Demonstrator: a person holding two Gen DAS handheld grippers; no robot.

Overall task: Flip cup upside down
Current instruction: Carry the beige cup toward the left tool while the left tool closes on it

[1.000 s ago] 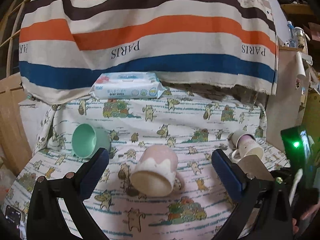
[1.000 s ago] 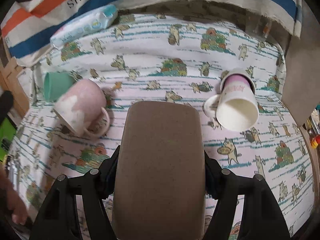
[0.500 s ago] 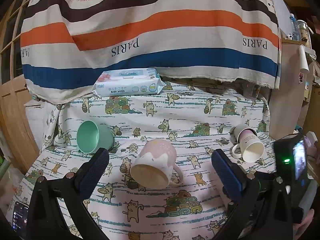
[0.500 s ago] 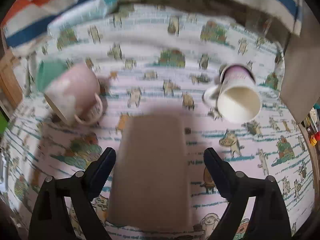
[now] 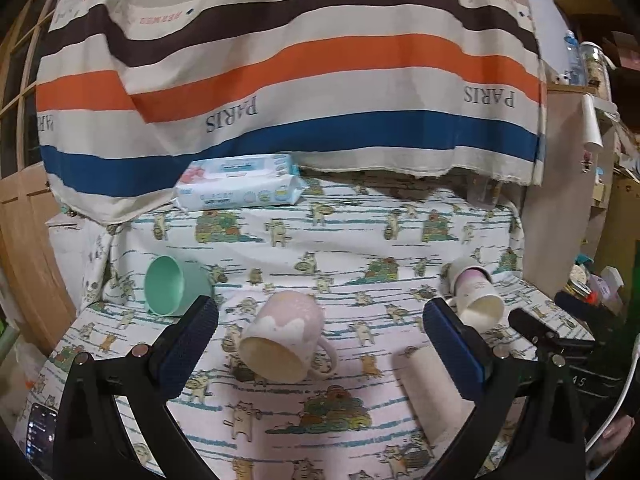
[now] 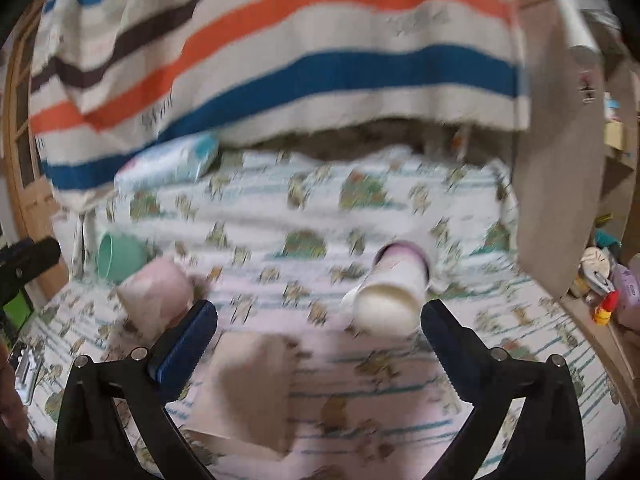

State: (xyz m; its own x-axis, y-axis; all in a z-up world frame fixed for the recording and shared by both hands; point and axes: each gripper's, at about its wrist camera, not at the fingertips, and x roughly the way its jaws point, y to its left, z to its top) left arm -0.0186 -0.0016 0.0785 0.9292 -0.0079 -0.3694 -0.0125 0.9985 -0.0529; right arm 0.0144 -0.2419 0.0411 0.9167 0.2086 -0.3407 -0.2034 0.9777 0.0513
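Pink-patterned cloth (image 5: pixel 280 240) bears four cups; both claws gape, left (image 5: pixel 320 334) and right (image 6: pixel 319 330).

The whole right wrist view is motion-blurred: the cartoon-print cloth (image 6: pixel 400 208) shows only smeared figures, and the brown paper cup (image 6: pixel 248 392) standing mouth-down has soft edges. In the left wrist view, that cup (image 5: pixel 434 392) is partly hidden behind the left gripper's (image 5: pixel 320 344) finger. The white mug with a purple band (image 5: pixel 478 294) is perhaps handled; its handle is hidden there.
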